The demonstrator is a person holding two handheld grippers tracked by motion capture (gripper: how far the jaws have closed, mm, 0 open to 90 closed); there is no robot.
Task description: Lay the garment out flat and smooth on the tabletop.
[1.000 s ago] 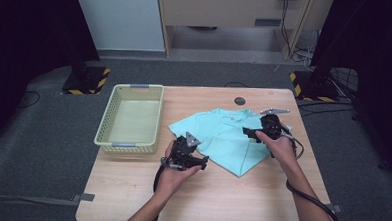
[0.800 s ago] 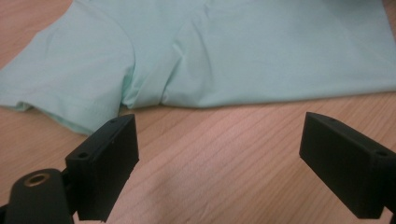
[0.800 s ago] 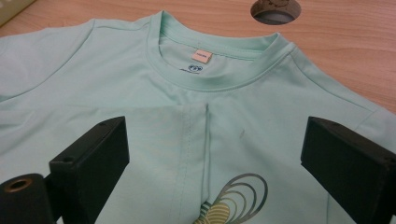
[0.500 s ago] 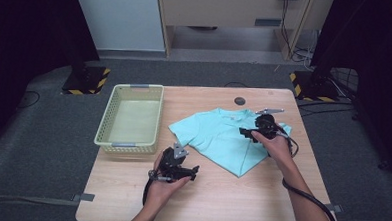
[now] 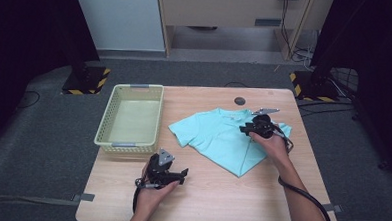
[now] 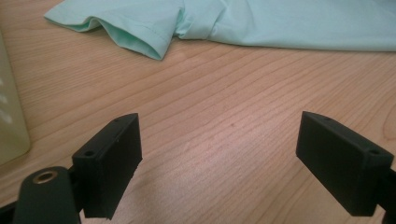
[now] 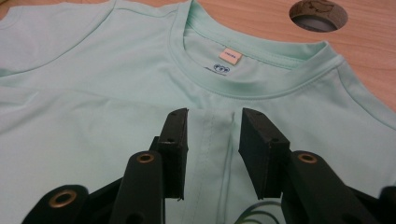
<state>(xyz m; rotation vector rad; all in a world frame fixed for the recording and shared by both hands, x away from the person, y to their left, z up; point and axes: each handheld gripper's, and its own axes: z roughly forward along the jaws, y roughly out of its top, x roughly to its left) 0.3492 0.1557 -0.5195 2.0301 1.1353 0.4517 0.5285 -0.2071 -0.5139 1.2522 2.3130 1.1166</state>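
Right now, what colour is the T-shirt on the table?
Pale mint green; the T-shirt shows best in the right gripper view.

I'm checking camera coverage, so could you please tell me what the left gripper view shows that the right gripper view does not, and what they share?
The left gripper view alone has the open left claw, the T-shirt's sleeve hem and an edge of the basket. The right gripper view alone has the right claw with its jaws partly apart over a fabric ridge, the collar label and the table's round hole. Both share the mint T-shirt and wooden table.
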